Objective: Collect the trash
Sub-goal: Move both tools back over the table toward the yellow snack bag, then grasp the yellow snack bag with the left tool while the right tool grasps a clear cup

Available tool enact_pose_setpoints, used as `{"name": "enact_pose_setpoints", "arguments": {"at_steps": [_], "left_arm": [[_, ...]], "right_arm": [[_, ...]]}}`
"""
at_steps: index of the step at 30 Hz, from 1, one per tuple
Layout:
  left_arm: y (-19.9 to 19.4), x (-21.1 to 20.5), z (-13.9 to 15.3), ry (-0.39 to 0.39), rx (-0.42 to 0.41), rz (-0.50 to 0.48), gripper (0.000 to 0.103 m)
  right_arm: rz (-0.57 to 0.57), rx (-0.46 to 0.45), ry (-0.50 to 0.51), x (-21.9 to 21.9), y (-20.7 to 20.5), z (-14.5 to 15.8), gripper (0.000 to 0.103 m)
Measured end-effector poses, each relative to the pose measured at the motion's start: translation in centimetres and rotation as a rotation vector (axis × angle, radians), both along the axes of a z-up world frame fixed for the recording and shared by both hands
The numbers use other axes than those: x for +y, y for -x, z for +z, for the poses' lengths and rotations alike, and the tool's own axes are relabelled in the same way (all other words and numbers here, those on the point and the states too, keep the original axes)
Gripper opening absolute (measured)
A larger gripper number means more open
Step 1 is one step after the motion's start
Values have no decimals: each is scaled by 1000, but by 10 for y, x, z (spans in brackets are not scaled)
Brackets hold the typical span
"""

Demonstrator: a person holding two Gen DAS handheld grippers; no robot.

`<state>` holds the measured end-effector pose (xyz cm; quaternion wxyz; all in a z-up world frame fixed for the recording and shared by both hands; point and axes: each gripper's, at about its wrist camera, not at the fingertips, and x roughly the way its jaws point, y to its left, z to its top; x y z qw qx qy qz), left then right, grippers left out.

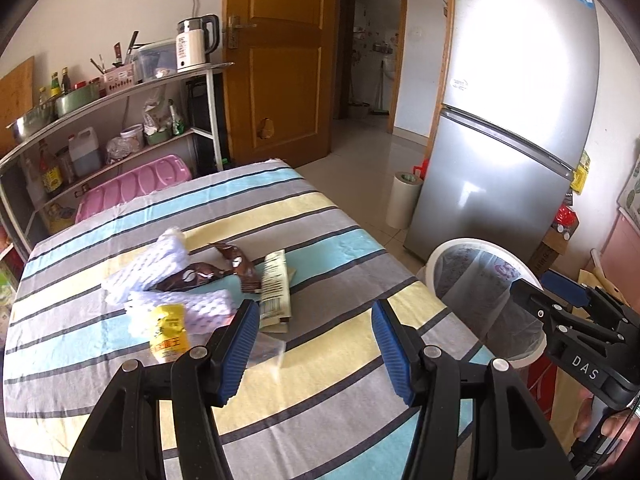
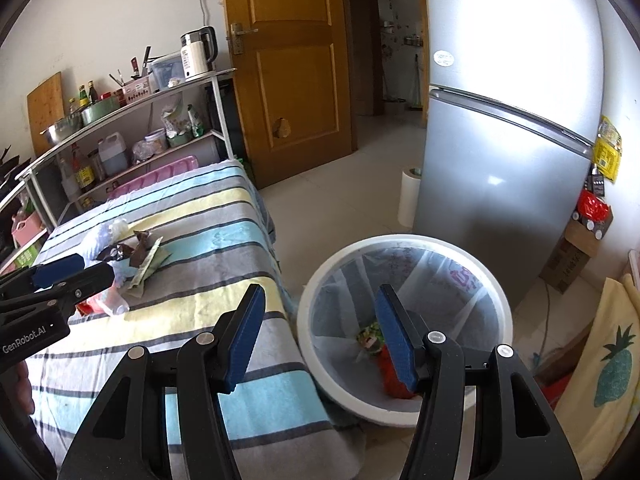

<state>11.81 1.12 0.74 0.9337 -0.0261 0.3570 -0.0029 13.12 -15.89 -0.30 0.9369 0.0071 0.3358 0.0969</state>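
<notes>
A pile of trash lies on the striped table (image 1: 320,360): white foam netting (image 1: 160,268), a brown wrapper (image 1: 216,272), a beige barcode packet (image 1: 276,292), a yellow packet (image 1: 168,332) and clear film (image 1: 266,350). My left gripper (image 1: 316,348) is open and empty just short of the pile. My right gripper (image 2: 320,336) is open and empty above the white trash bin (image 2: 404,248), which holds a green wrapper (image 2: 370,334) and red trash (image 2: 394,380). The bin (image 1: 472,248) and right gripper (image 1: 548,296) show in the left view; the pile (image 2: 136,256) and left gripper (image 2: 76,268) show in the right view.
A silver fridge (image 1: 508,120) stands behind the bin, with a paper roll (image 1: 402,200) on the floor beside it. A metal shelf with a kettle (image 1: 196,44), bottles and bowls stands at the far left. A wooden door (image 1: 280,60) is at the back.
</notes>
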Motion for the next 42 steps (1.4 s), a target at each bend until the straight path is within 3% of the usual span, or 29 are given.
{"name": "enact_pose_setpoints", "arguments": {"at_steps": [6,13,18,29,42], "left_arm": [[17,45,-5,-29,-2,118,58],[31,92,-14,20,17,190,64],[36,115,-19,59,30,199,70],[26,136,-34,141,91,170,72],[21,155,-40,171,109,208,72]], "right_arm": [[93,10,5,41,-4,-5,58],[185,34,11,85,-10,-14,58],[274,57,17,117,-13,-22,58],[459,132,35,166,-23,-44,58],[606,174,73,201,-37,-56,58]]}}
